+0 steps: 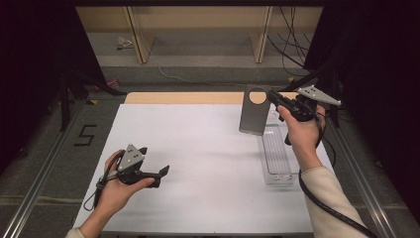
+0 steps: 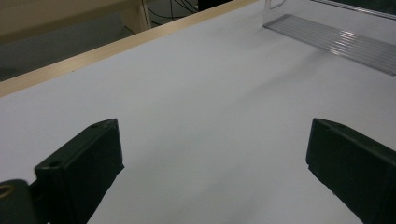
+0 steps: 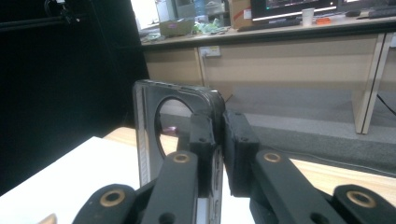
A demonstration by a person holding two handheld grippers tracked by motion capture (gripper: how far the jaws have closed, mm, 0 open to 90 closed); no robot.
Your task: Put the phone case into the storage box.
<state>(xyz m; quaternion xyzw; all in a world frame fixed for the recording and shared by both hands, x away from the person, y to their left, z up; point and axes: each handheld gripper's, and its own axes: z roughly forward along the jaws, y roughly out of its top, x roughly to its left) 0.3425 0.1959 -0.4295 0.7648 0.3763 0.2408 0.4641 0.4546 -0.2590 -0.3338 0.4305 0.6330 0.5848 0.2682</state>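
A grey flat panel (image 1: 253, 119) with a round hole near its top hangs upright above the right back part of the white table (image 1: 198, 148). My right gripper (image 1: 270, 94) is shut on the panel's top corner beside the hole. In the right gripper view the jaws pinch the panel (image 3: 145, 140) edge, right gripper (image 3: 219, 135). A clear ribbed tray (image 1: 277, 153) lies on the table just below and right of the panel; it is also in the left gripper view, clear tray (image 2: 336, 39). My left gripper (image 1: 154, 162) rests low at the front left, open and empty, left gripper (image 2: 212, 135).
A wooden strip (image 1: 183, 97) runs along the table's far edge. Beyond it stand wooden shelf legs (image 1: 136, 34) and loose cables (image 1: 289, 44) on the floor. Metal rails (image 1: 44, 173) flank the table. A "5" mark (image 1: 85, 135) is on the left floor.
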